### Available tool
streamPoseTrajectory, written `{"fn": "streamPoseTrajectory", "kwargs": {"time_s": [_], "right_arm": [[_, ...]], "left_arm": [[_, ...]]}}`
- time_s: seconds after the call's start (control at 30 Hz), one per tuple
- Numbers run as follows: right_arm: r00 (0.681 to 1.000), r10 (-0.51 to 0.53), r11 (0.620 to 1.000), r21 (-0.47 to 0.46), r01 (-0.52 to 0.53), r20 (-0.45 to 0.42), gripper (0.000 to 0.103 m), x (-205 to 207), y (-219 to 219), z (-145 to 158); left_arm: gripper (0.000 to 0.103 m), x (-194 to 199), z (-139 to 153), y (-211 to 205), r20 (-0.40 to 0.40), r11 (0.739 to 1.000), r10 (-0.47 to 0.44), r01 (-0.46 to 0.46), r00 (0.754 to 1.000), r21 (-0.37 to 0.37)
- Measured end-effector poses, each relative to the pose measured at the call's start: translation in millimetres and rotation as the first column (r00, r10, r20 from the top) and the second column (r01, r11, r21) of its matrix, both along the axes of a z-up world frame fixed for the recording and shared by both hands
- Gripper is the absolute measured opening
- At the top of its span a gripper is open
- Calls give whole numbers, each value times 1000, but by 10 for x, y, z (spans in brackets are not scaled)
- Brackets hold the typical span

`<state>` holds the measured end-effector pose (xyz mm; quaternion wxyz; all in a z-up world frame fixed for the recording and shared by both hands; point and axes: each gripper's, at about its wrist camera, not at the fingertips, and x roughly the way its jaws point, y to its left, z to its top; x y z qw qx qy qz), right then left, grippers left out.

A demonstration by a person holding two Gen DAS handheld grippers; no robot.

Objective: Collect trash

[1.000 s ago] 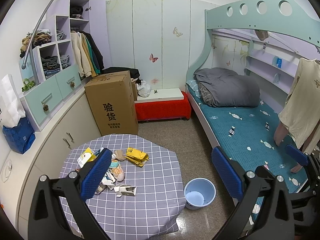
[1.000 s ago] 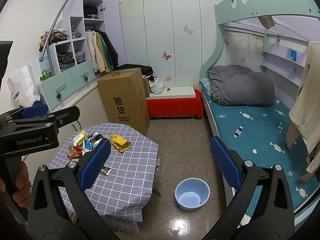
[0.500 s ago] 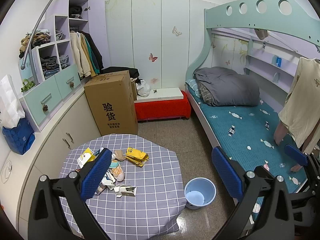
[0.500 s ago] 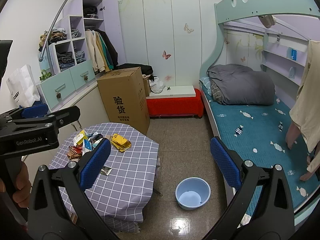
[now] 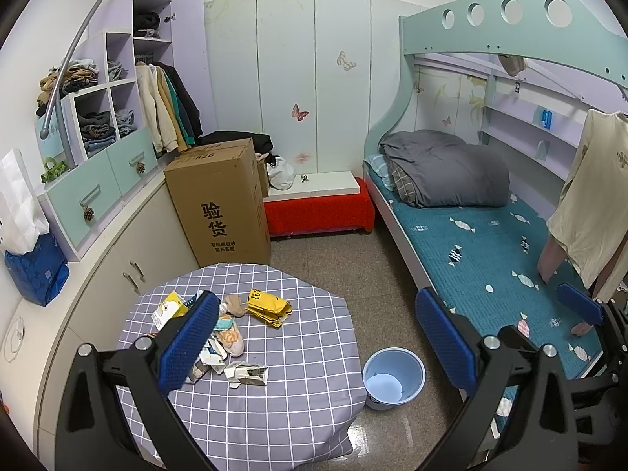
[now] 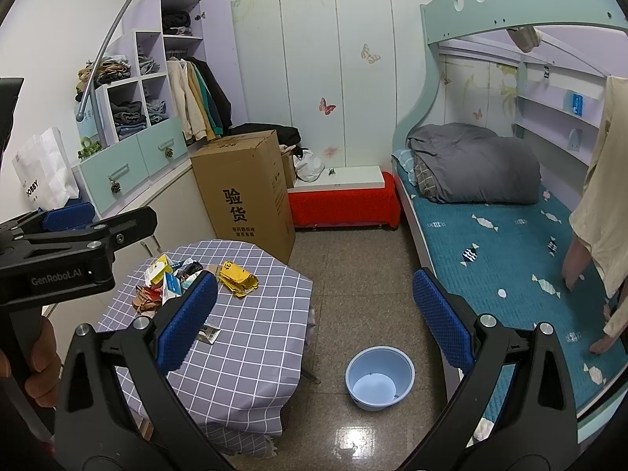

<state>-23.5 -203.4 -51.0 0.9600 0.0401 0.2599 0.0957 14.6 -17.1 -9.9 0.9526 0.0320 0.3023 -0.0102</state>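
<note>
Above the worktop (image 5: 274,392), both tongs, left (image 5: 314,337) and right (image 6: 314,314), hang wide open and empty, barely moved; trash (image 5: 235,333) stays piled at its left, bucket (image 5: 393,376) unfilled, collecting not begun.

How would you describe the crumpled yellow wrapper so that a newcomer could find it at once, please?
Start at the low table with the grey checked cloth, in front of the tall cardboard box. The yellow wrapper lies at the right edge of the litter pile, the only all-yellow piece, bearing a small black-numbered tag.
</note>
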Motion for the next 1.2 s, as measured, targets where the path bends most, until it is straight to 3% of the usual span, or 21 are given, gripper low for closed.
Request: {"fn": "streamPoseTrajectory", "kwargs": {"time_s": [0.7, 1.2], "right_arm": [[1000, 3, 1000, 6, -3, -17, 97, 18, 61, -139], [999, 3, 999, 35, -2, -39, 97, 121, -155, -117]], "left_arm": [[99, 33, 13, 29, -11, 1000, 0, 0, 1000, 7], [99, 102, -18, -116, -31, 1000, 14, -13, 999, 25]]}}
